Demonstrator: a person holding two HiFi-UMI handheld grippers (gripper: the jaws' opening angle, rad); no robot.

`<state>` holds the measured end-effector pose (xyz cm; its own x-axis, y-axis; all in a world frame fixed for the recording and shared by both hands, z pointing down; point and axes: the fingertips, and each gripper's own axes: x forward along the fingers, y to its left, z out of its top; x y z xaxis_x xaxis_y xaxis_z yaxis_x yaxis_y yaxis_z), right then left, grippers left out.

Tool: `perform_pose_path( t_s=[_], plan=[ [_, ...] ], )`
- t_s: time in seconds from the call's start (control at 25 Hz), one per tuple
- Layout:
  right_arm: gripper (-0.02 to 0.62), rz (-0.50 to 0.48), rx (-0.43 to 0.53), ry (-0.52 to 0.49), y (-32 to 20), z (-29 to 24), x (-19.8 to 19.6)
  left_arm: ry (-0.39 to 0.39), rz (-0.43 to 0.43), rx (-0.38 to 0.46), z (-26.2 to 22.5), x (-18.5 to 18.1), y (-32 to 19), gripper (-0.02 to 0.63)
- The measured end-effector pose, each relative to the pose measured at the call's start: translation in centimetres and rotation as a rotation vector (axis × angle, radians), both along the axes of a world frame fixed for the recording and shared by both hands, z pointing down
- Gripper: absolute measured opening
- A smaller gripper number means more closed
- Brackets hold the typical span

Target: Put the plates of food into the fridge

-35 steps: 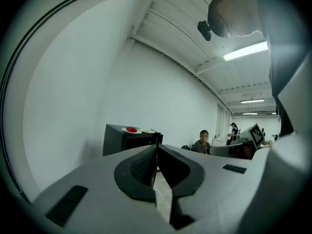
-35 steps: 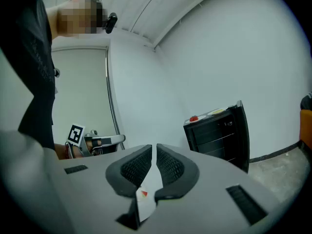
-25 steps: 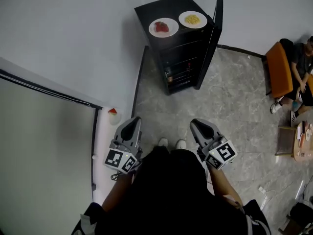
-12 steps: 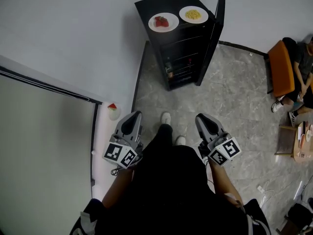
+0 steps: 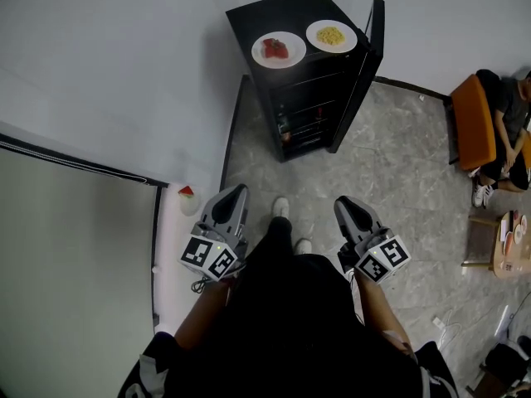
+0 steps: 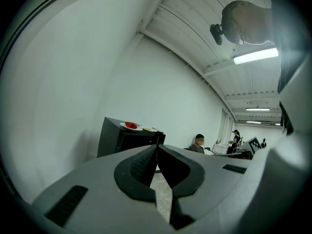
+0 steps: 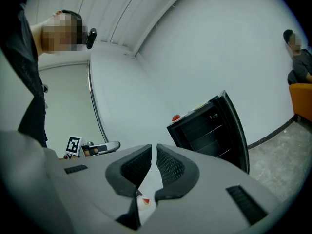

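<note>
Person in dark top [image 5: 508, 104] sitting on orange padded chair [image 5: 470, 123] at right edge. Low wooden table [image 5: 504, 254] carrying dishes, standing near chair on grey marbled stone floor [image 5: 398, 172]. Small white cup with red top [image 5: 188, 198] sitting on white ledge [image 5: 169, 259] beside black-framed partition [image 5: 75, 264].

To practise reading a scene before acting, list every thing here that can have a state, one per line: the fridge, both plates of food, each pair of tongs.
Fridge: door open, shelves exposed.
Plate of red food: on top of the fridge, not inside.
Plate of yellow food: on top of the fridge, not inside.
Left tongs: shut, holding nothing.
Right tongs: shut, holding nothing.
</note>
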<state>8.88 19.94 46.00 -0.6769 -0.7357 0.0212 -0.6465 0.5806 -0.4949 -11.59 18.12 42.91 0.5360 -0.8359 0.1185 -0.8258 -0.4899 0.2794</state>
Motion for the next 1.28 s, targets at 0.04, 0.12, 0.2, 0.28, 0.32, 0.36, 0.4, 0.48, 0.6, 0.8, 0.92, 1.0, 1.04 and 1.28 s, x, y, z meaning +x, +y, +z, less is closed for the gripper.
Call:
perform_pose_path(
  t_s=[0.04, 0.12, 0.2, 0.28, 0.32, 0.36, 0.4, 0.48, 0.6, 0.8, 0.92, 1.0, 1.04, 1.28],
  plan=[
    [0.048, 0.001, -0.008, 0.003, -0.6, 0.1, -0.1, 0.007, 0.003, -0.005, 0.2, -0.1, -0.8, 0.025],
    [0.048, 0.0, -0.018, 0.01, -2.0, 0.2, -0.4, 0.017, 0.011, -0.013, 0.5, -0.2, -2.3, 0.025],
    [0.048, 0.001, -0.031, 0.015, -3.5, 0.3, -0.8, 0.022, 0.022, -0.016, 0.7, -0.3, -4.1, 0.025],
    [0.048, 0.003, -0.045, 0.016, -5.2, 0.5, -1.2, 0.03, 0.029, -0.017, 0.8, -0.7, -5.8, 0.025],
    [0.048, 0.004, -0.05, 0.014, -6.1, 0.6, -1.4, 0.035, 0.032, -0.019, 0.9, -0.9, -6.7, 0.025],
    [0.048, 0.004, -0.053, 0.013, -6.9, 0.6, -1.7, 0.041, 0.034, -0.022, 1.0, -1.1, -7.5, 0.025],
    [0.048, 0.001, -0.056, 0.012, -7.8, 0.6, -2.1, 0.044, 0.036, -0.024, 1.1, -1.3, -8.2, 0.025],
    [0.048, -0.006, -0.062, 0.011, -9.3, 0.7, -2.8, 0.046, 0.039, -0.031, 1.3, -1.9, -9.7, 0.025],
    [0.048, -0.013, -0.081, 0.012, -11.3, 0.9, -3.7, 0.054, 0.05, -0.045, 1.8, -2.5, -11.7, 0.025],
    [0.048, -0.018, -0.112, 0.015, -14.2, 1.2, -5.1, 0.086, 0.081, -0.036, 1.7, -2.9, -14.6, 0.025],
    [0.048, -0.009, -0.122, 0.019, -16.0, 1.1, -5.8, 0.1, 0.098, -0.041, 1.6, -3.0, -16.2, 0.025],
    [0.048, 0.002, -0.129, 0.012, -17.2, 0.9, -6.1, 0.107, 0.114, -0.048, 1.8, -3.2, -17.2, 0.025],
    [0.048, 0.01, -0.132, 0.008, -17.8, 0.8, -6.2, 0.111, 0.124, -0.053, 1.9, -3.2, -17.7, 0.025],
    [0.048, 0.045, -0.147, -0.029, -21.2, 0.5, -7.4, 0.127, 0.177, -0.058, 2.2, -3.4, -20.4, 0.025]
  ],
)
